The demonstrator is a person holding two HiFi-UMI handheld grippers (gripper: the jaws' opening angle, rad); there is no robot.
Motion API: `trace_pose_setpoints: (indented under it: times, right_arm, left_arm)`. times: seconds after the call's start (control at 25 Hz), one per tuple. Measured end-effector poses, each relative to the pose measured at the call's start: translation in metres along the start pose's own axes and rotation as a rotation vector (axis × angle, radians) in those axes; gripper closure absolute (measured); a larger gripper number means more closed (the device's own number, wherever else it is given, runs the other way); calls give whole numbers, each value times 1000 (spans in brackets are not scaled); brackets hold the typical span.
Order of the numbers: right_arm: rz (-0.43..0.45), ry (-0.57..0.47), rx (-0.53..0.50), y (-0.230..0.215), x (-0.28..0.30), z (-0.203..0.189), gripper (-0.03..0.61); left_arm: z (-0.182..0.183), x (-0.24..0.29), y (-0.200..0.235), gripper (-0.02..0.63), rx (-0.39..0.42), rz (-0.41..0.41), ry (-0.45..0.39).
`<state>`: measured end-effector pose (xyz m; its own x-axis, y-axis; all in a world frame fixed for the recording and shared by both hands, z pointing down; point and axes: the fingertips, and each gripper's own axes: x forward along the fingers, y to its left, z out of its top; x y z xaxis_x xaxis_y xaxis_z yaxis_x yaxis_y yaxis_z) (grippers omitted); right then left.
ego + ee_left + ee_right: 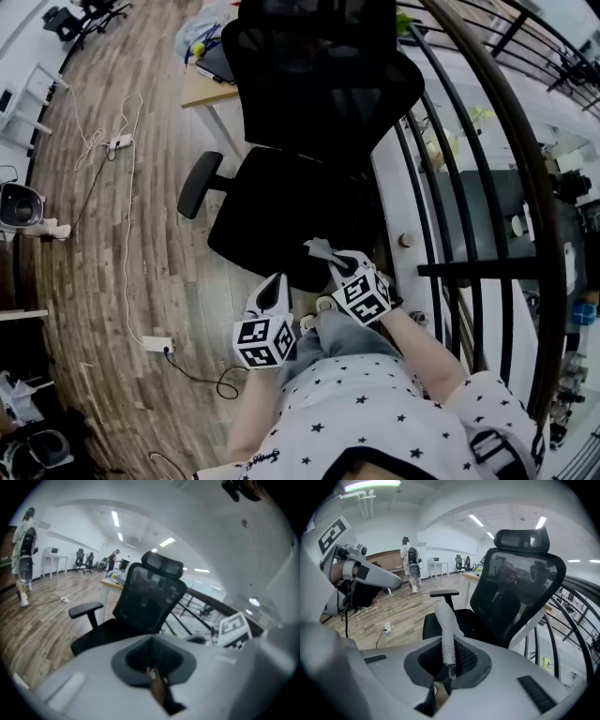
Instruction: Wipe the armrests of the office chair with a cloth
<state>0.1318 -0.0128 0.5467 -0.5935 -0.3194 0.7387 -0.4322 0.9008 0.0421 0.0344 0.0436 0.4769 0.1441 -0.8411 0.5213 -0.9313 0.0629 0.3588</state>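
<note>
A floor of brown wooden planks (pixel 141 272) is spreading under everything, and a curved black metal railing (pixel 487 122) is running along its right side. A black office chair with a mesh back and a headrest (pixel 314 103) is standing between the two, facing the person, with a light wooden desk (pixel 202 89) just behind it. The chair's black padded armrest (pixel 200 184) is sticking out on the left of the seat, well apart from both tools. The person in a white star-print shirt (pixel 366 417) is holding both tools low in front of the seat's near edge.

The left gripper (pixel 276 285) is hovering just off the seat's front edge; its own view is showing its jaws pressed together with nothing between them. The right gripper (pixel 340 266) is sitting beside it, over the seat edge, and its jaws are clamping a grey textured cloth (pixel 319 248). In the right gripper view the rolled-up cloth is rising upright out of the jaws, in line with the armrest beyond it. A white power strip (pixel 156 343) is lying on the floor at the left, trailing a cable.
</note>
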Motion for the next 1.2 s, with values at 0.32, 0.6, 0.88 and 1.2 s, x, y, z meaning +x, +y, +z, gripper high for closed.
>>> trace_pose_setpoints:
  times: [0.32, 0.6, 0.88, 1.2]
  right_arm:
    - [91, -100, -117, -5, -1, 75, 554]
    - [181, -172, -113, 5, 0, 111, 554]
    - [197, -173, -115, 6, 13, 131, 554]
    - [144, -186, -81, 18, 42, 164, 554]
  left_arm:
    - [40, -1, 22, 606, -75, 99, -84]
    - [53, -10, 43, 606, -115, 180, -137]
    - [70, -17, 72, 606, -128, 232, -164]
    - [93, -15, 130, 606, -120, 205, -174]
